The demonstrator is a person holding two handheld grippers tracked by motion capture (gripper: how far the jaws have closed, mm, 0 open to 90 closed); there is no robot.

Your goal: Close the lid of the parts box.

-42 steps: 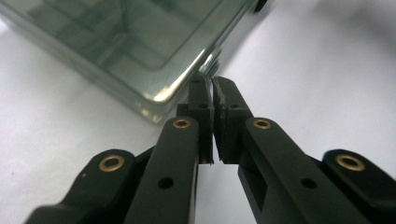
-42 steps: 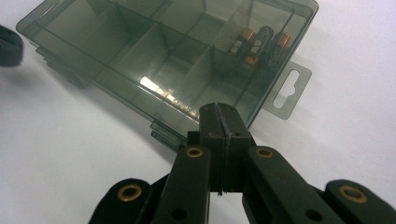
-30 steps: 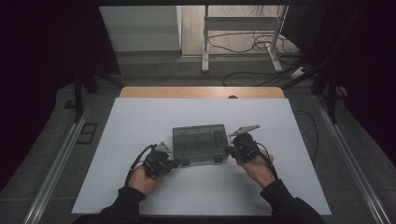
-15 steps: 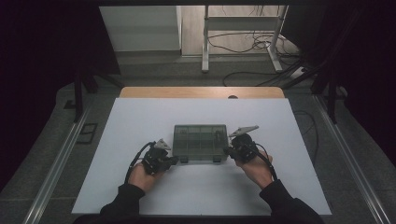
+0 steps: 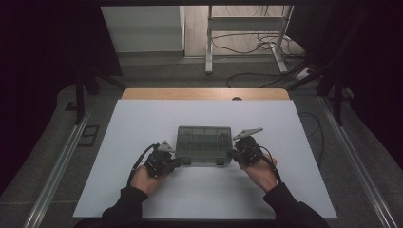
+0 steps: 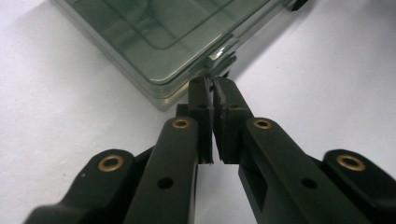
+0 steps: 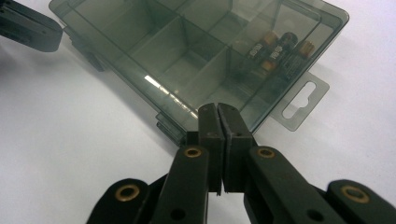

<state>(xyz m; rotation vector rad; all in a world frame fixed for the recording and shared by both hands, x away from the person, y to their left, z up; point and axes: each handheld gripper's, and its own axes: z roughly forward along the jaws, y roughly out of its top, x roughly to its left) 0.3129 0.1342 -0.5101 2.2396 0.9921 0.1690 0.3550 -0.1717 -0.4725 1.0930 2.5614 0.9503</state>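
Note:
A smoky clear compartment box (image 5: 204, 145) lies with its lid down in the middle of the white table (image 5: 142, 123). My left gripper (image 5: 178, 162) is shut, and its tips (image 6: 213, 86) sit against the latch at the box's (image 6: 163, 42) front left corner. My right gripper (image 5: 233, 153) is shut too, and its tips (image 7: 217, 111) meet the front edge of the box (image 7: 187, 51). Both pairs of jaws have just eased apart by a hair, and I see nothing between them. Several batteries (image 7: 280, 49) lie in one end compartment.
A clear hang tab (image 7: 301, 100) sticks out from the box's end. The left gripper (image 7: 28, 30) shows at the far corner in the right gripper view. A wooden strip (image 5: 204, 94) borders the table's far edge, with cables and frame legs on the floor beyond.
The box looks a little flatter and squarer than a second ago. Both hands stay at its front corners.

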